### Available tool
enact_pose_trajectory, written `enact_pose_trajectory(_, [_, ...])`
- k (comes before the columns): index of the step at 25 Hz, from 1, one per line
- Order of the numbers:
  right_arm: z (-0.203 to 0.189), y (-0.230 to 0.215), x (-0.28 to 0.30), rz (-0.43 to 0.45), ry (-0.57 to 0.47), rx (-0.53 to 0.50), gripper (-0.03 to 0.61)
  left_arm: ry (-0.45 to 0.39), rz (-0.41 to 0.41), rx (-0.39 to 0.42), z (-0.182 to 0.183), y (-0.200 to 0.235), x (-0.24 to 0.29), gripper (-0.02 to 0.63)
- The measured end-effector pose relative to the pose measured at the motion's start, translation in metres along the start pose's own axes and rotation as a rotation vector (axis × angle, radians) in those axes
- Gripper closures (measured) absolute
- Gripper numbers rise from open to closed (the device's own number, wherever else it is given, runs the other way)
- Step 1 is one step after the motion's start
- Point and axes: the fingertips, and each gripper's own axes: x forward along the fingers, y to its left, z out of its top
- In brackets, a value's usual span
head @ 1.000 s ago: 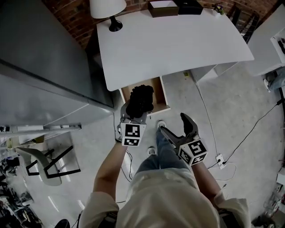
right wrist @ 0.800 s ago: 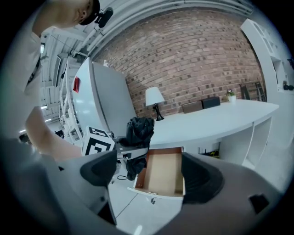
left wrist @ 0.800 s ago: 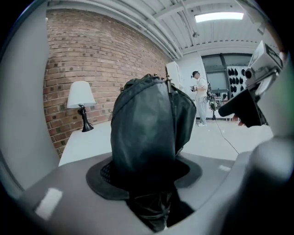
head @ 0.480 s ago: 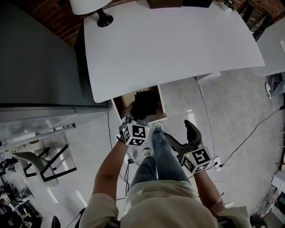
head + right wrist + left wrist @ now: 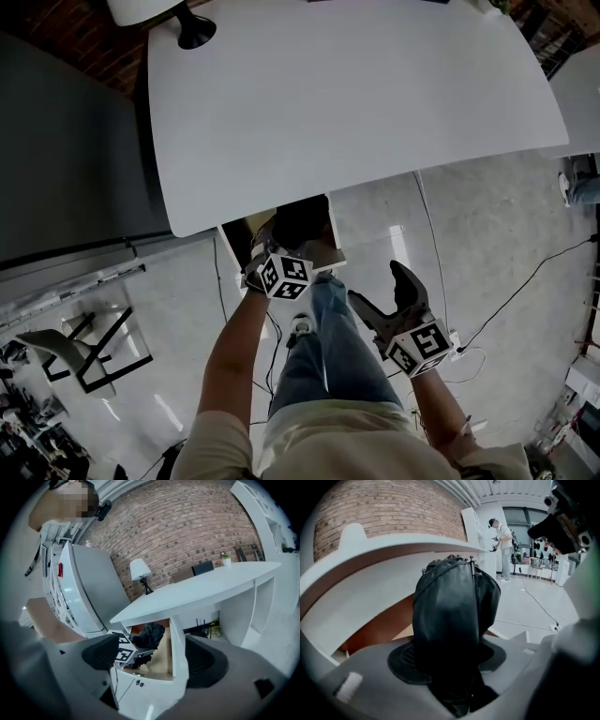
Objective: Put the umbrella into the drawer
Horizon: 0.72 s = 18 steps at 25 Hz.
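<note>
Head view: left gripper [image 5: 279, 249] has lowered umbrella [image 5: 298, 219] over drawer [image 5: 335, 246].

Open-plan office or studio space, loft-style. Bare brick wall [image 5: 187, 531] behind a long white worktop [image 5: 356, 103], with a table lamp [image 5: 139, 570] and a small potted plant [image 5: 226, 560] on top. Pale polished floor [image 5: 487, 225] — cables [image 5: 548, 270] trailing across it to a socket block [image 5: 458, 338]. Tall grey cabinet [image 5: 89, 588] to one side, a chair [image 5: 56, 345] near it. Further off — another white desk [image 5: 583, 103], tall windows [image 5: 522, 515], a person standing [image 5: 504, 545].
</note>
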Motion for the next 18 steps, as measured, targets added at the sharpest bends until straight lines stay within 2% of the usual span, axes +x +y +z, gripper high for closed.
enact_pose_trajectory(5, [-0.003, -0.013, 0.008, 0.007, 0.019, 0.009, 0.164, 0.097, -0.003, -0.001, -0.032, -0.001, 0.034, 0.367])
enact_pose_trajectory(18, [-0.005, -0.030, 0.026, 0.023, 0.042, 0.009, 0.164, 0.338, -0.044, 0.120, -0.089, -0.005, 0.097, 0.350])
